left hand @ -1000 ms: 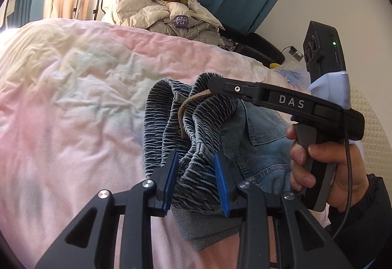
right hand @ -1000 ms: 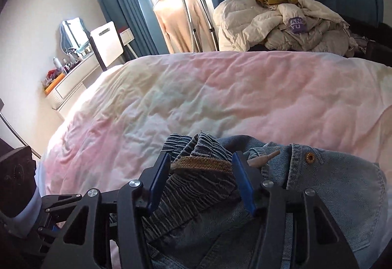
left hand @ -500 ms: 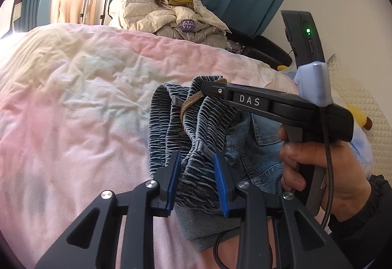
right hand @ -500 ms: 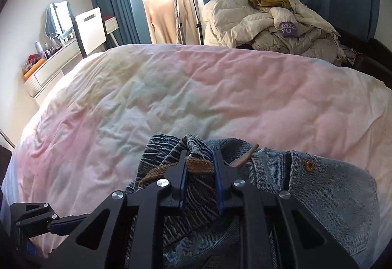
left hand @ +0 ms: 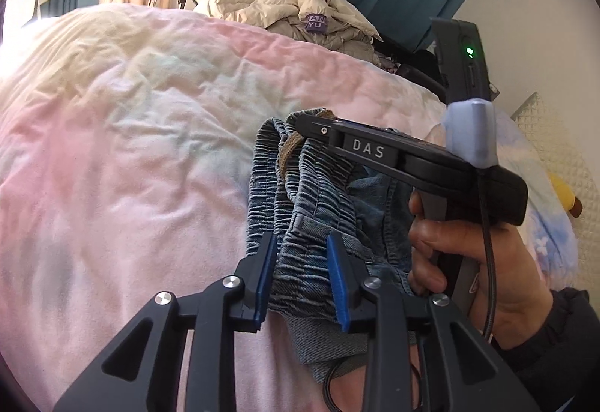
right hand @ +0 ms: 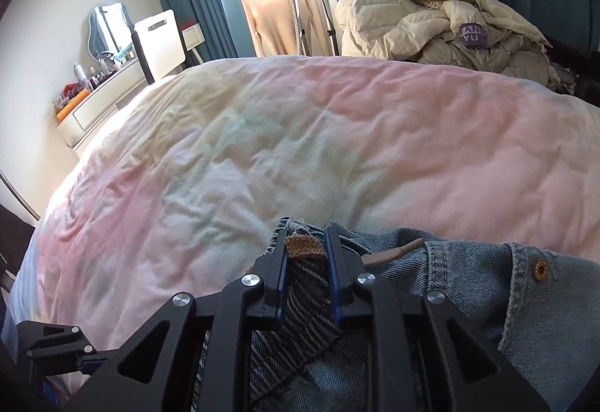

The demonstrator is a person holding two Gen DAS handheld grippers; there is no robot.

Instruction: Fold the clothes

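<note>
Denim shorts (left hand: 315,194), ribbed elastic waistband bunched, sit on the crinkled pink duvet (left hand: 123,134). Right gripper (right hand: 306,247) stays pinching the waistband; left gripper (left hand: 300,262) pinches gathered folds, jaws slightly narrower than before.

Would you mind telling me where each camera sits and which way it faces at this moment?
Left wrist: on the left gripper, facing across the bed; its jaws straddle the denim garment, and the right hand shows.
Right wrist: on the right gripper, facing the window; its jaws pinch the same garment's waistband.
Shared: denim garment, bed, cream clothes pile.
</note>
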